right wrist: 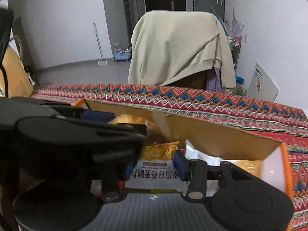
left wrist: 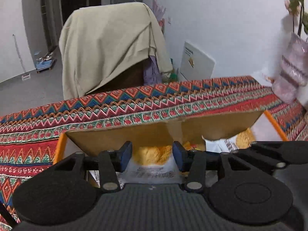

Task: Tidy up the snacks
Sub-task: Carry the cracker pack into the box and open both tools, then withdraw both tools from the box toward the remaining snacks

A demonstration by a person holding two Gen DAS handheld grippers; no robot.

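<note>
Left wrist view: a snack packet is seen pinched between the left gripper fingers, inside the cardboard box. Another packet is clamped by the right gripper.

Black linkage arms, silver pivot screws, blue-padded jaws, ribbed base

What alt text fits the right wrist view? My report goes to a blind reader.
The right claw straddles a white and yellow snack packet inside an open cardboard box on a patterned tablecloth. The left claw reaches in beside it; behind stands a chair draped in beige cloth.
</note>
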